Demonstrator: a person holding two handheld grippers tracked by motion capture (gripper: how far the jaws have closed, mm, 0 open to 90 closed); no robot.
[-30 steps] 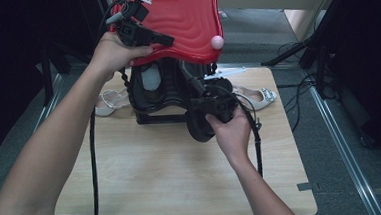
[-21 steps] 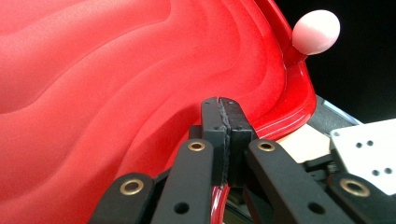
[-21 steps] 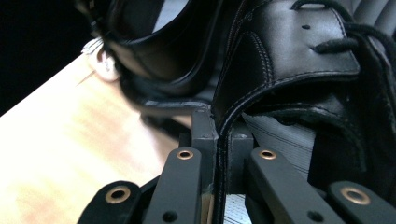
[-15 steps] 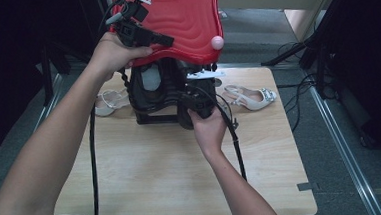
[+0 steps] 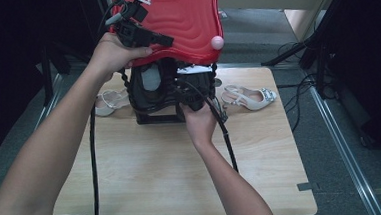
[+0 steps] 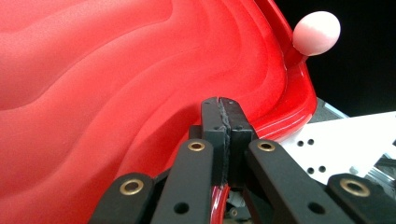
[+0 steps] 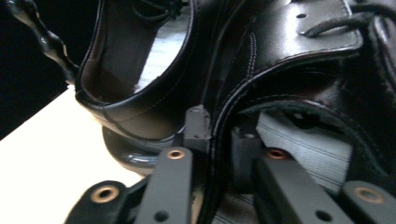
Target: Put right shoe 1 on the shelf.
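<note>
Watching the right tongs [image 7: 219, 140] straddle a black leather shoe's [image 7: 289, 60] collar, spreading lately. Leather's floppy, so grab that rim. Left tongs [image 6: 226, 140] pinch the stiff red lid [image 6: 116, 79].

Red wave-ribbed lid [image 5: 178, 18] – pale pink knob [image 5: 217, 42], glossy black shoes [image 7: 154, 93], beige sandals [image 5: 250, 98]

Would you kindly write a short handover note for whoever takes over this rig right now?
Left tongs: shut on the rim of the red wavy plastic lid, held raised.
Right tongs: just been opening, astride the collar of a black leather shoe in the black container.
Pale sandals lie on the wooden table.
Done: lid up.
Left, probably: withdraw right tongs, lower lid.
</note>
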